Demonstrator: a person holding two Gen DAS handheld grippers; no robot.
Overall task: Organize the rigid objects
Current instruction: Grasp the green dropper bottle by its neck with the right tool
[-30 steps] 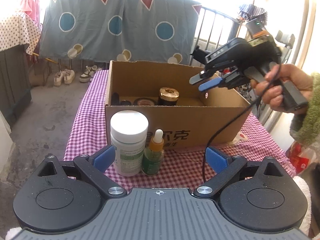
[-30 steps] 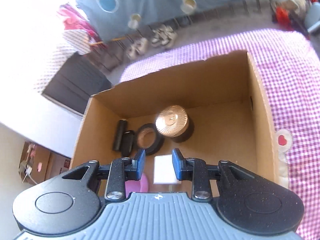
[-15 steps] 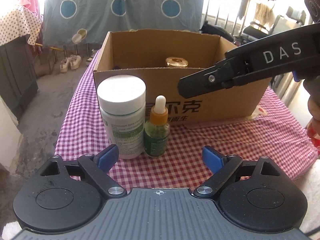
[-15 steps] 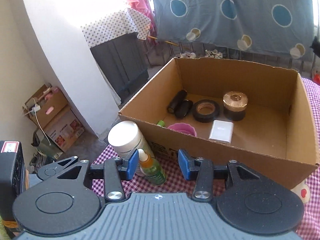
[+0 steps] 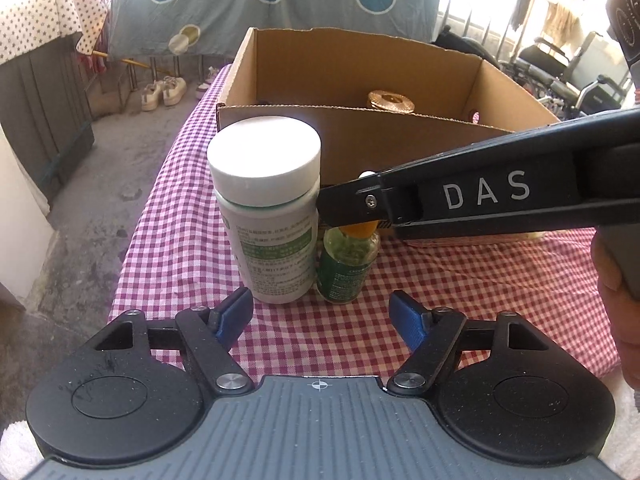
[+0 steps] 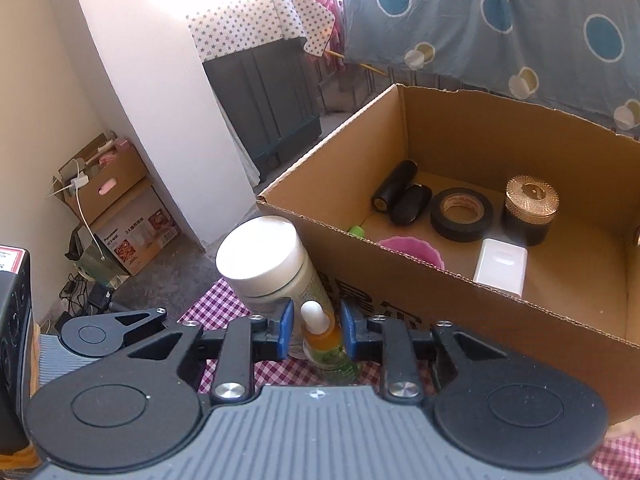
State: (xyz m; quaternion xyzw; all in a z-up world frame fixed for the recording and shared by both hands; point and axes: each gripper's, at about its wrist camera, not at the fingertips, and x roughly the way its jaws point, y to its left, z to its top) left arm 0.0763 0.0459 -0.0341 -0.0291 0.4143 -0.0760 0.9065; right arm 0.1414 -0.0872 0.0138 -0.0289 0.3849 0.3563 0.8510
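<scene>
Glass dropper bottle (image 6: 325, 344) looks light, slippery, breakable. My right gripper (image 6: 313, 330) has just been closing and clamps its orange neck; my left gripper (image 5: 322, 316) stands apart, empty.

Home balcony or yard: hung bedsheet (image 5: 272, 4) behind checked-cloth table (image 5: 460, 280), shoes (image 5: 164, 90) on floor beneath the sheet.

– What is seen on the checked cloth?

– A white-capped pill bottle (image 5: 266, 210) is stood upright just before the cardboard box (image 6: 460, 292). A small green dropper bottle (image 6: 326, 344) with an orange collar is stood beside it.

– And inside the box?

– A black tape roll (image 6: 462, 214), a gold-lidded jar (image 6: 528, 208), a white block (image 6: 500, 268) and a pink cup (image 6: 412, 250) are contained.
</scene>
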